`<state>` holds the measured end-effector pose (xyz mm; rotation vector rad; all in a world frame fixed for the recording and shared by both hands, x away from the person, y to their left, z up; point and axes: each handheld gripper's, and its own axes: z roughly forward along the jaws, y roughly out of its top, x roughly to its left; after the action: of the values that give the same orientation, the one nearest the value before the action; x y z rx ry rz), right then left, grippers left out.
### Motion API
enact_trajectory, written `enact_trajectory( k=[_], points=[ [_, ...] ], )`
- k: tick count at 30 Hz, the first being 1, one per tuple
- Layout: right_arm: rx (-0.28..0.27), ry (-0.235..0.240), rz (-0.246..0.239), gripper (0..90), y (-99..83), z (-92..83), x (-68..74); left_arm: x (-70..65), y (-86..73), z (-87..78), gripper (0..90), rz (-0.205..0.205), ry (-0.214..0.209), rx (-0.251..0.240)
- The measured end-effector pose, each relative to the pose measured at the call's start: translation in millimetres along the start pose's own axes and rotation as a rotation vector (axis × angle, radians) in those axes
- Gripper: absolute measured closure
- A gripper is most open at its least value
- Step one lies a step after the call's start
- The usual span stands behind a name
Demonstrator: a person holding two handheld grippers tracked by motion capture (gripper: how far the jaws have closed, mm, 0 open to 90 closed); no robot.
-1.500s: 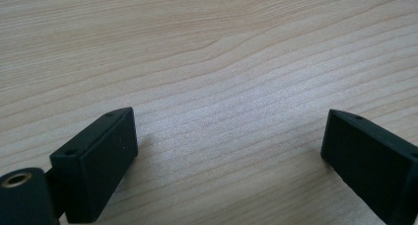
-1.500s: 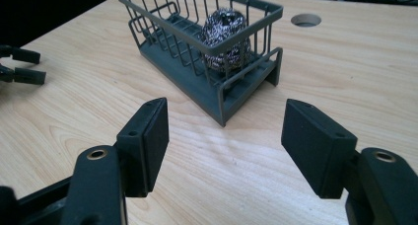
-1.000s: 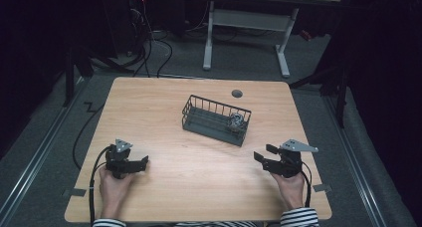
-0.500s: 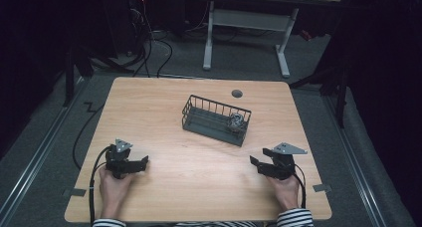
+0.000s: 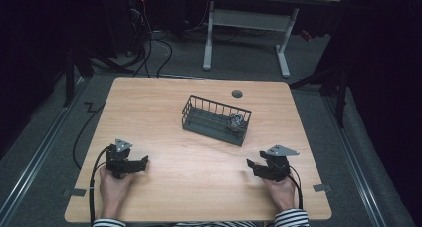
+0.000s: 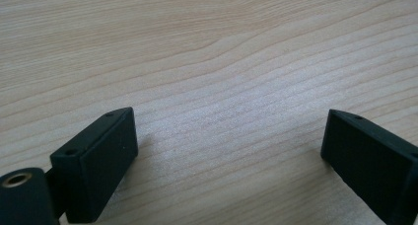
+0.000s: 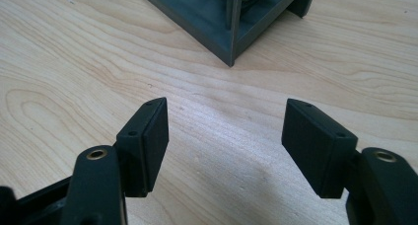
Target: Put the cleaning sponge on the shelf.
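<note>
While both tongs gape, the basket looks unlabelled

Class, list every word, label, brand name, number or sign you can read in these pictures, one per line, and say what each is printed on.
None: no readable text on the table, the wire basket, the small metal object in it, the left gripper or the right gripper.
</note>
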<state>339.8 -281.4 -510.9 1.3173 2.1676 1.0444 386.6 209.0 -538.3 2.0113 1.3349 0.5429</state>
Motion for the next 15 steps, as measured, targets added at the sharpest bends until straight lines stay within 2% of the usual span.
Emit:
enact_trajectory(
  k=[15],
  points=[
    [0.031,0.006,-0.009,34.0,-3.8,10.2,4.0,0.0,0.0,0.0,7.3,0.0,0.0,0.0]
  ],
)
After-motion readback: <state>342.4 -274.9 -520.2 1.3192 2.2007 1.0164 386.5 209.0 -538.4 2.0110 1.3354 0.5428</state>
